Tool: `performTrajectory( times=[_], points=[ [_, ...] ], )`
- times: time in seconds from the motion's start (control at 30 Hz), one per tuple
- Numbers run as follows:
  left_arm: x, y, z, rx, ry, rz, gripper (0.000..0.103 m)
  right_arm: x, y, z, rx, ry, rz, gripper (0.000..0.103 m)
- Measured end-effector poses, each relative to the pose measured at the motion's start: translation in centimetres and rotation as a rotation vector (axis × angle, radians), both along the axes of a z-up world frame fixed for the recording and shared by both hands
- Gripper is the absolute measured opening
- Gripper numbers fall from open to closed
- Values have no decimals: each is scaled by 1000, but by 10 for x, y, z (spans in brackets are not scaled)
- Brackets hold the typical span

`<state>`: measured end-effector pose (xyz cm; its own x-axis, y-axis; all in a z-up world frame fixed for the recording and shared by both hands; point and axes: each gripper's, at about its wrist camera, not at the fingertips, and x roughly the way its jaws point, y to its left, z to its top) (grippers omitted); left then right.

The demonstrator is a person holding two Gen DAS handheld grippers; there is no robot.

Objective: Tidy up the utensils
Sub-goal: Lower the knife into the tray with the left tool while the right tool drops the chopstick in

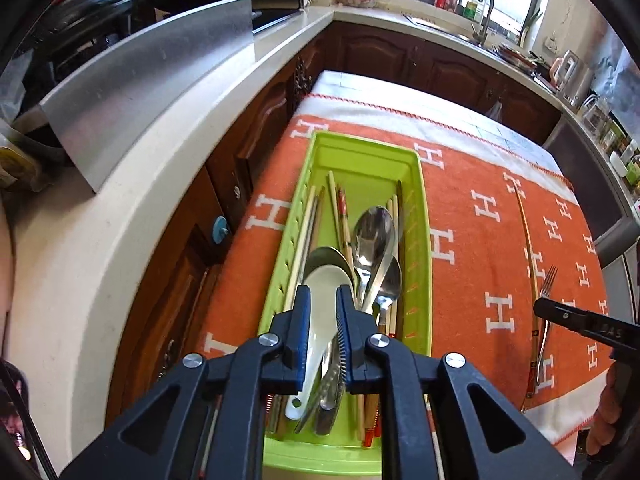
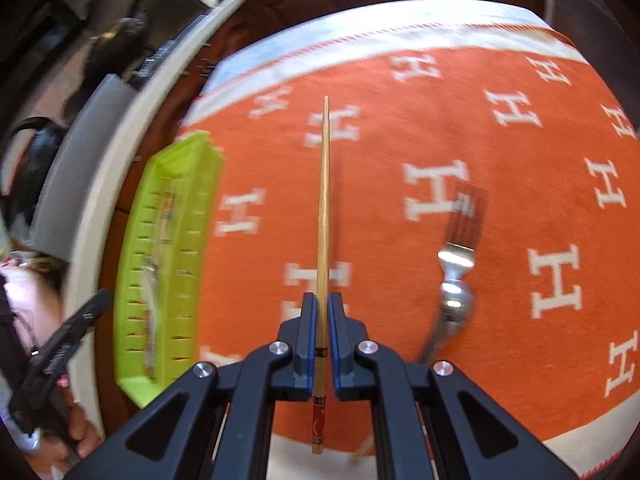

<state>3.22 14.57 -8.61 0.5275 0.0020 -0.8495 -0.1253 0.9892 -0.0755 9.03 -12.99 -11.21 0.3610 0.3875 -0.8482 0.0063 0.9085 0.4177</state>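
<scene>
Hidden: tray (image 2: 168, 248) contents blurred.
Chopstick (image 2: 323, 208): points away, lengthwise, clamped in right hand-held gripper (image 2: 322, 312).
Left hand-held gripper (image 1: 322, 304): narrow, pads beside white spoon (image 1: 320, 320).

I see a glossy lime-green plastic tray (image 1: 416, 216) holding polished metal spoons (image 1: 372, 240), a smooth white glazed spoon (image 1: 320, 304) and pale bare-wood chopsticks (image 1: 308, 220). My right hand-held gripper (image 2: 322, 300), matt black plastic with blue pads, pinches a lacquered wooden chopstick (image 2: 324, 200). The fork (image 2: 456, 280) is shiny steel. The orange cloth (image 2: 500, 184) looks woolly and matt.
</scene>
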Motion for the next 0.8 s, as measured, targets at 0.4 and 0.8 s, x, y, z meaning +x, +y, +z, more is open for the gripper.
performTrajectory(
  times=[0.4, 0.8],
  points=[
    [-7, 7, 18, 54, -61, 66, 27, 17, 76, 31, 145, 19, 187, 5],
    [-8, 24, 15, 43, -56, 127, 31, 38, 120, 11, 197, 105, 179, 0]
  ],
)
